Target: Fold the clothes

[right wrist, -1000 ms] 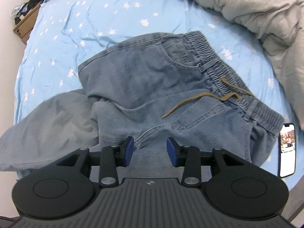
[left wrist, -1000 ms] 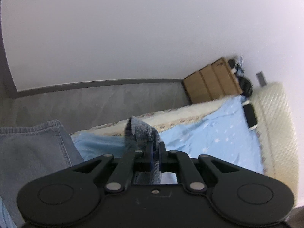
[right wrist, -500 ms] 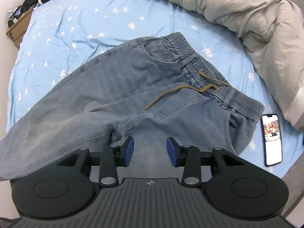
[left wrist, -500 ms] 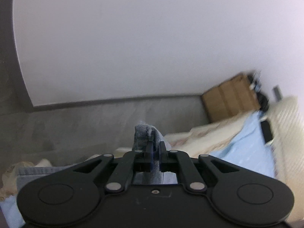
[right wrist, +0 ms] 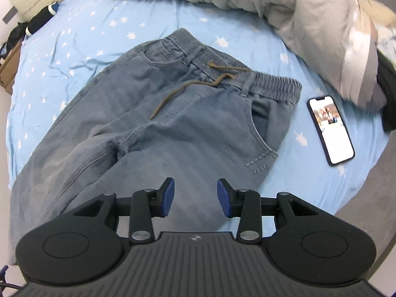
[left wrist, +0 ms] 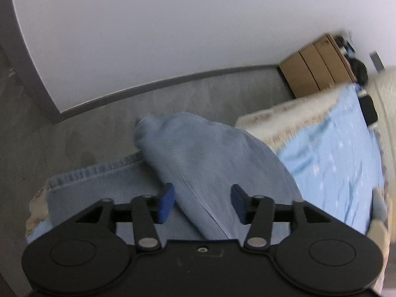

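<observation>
Your left gripper (left wrist: 201,204) is spread wide, nothing pinched between its blue pads (left wrist: 165,204); a rounded fold of the jeans (left wrist: 210,163) lies loose in the gap and runs on forward, a hemmed leg end flat beside it on the left, near the edge of the bed; past that edge it's grey floor (left wrist: 74,128), a white wall (left wrist: 173,24) and a brown box (left wrist: 314,66) in the corner (this view is a bit blurred, mind you).

Your right gripper (right wrist: 195,199) is parted too, holding nothing; its fingertips hover over the thigh of the jeans (right wrist: 173,113), though I can't tell if they touch the cloth. The jeans lie spread face up on the starred blue sheet (right wrist: 74,37), waistband at the far end, legs running back toward you and off to the left; the brown drawstring (right wrist: 188,86) trails loose down the front. A phone (right wrist: 330,130), screen lit, sits on the sheet just beside the right hip pocket, apart from the denim; a grey duvet (right wrist: 284,2) is bunched along the far side of the bed; a dark roll (right wrist: 40,19) rests near the far left corner.
</observation>
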`<control>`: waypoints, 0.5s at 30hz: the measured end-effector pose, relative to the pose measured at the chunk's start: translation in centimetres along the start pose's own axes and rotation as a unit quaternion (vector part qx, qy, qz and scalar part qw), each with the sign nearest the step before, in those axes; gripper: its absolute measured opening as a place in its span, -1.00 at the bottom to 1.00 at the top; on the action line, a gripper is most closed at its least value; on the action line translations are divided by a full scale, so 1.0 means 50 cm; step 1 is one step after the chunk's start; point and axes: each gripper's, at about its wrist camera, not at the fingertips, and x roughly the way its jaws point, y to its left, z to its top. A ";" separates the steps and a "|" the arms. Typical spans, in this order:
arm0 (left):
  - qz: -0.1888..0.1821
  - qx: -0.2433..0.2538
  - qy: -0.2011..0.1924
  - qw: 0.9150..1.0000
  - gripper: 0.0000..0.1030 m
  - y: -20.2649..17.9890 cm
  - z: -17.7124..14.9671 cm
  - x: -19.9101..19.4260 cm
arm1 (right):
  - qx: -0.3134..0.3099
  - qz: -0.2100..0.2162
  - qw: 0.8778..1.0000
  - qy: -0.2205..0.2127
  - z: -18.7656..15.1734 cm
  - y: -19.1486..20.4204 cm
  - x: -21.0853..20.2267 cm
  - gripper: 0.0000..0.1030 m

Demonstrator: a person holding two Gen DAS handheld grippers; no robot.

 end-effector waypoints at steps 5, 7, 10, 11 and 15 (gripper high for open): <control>0.018 0.045 0.002 0.999 0.14 -0.040 -0.090 -0.043 | 0.001 0.024 1.000 0.008 0.014 -0.045 0.029 -0.21; 0.024 0.034 0.001 0.999 0.20 -0.036 -0.120 -0.061 | 0.000 0.034 0.999 0.013 0.024 -0.065 0.041 -0.21; 0.034 0.017 -0.001 0.999 0.24 -0.031 -0.163 -0.088 | 0.018 0.052 0.998 0.019 0.038 -0.102 0.062 -0.12; 0.038 0.011 -0.002 0.999 0.24 -0.029 -0.178 -0.097 | 0.026 0.057 0.998 0.023 0.041 -0.116 0.070 -0.07; 0.051 -0.011 -0.005 0.999 0.25 -0.022 -0.237 -0.133 | 0.057 0.081 0.994 0.041 0.059 -0.167 0.107 -0.01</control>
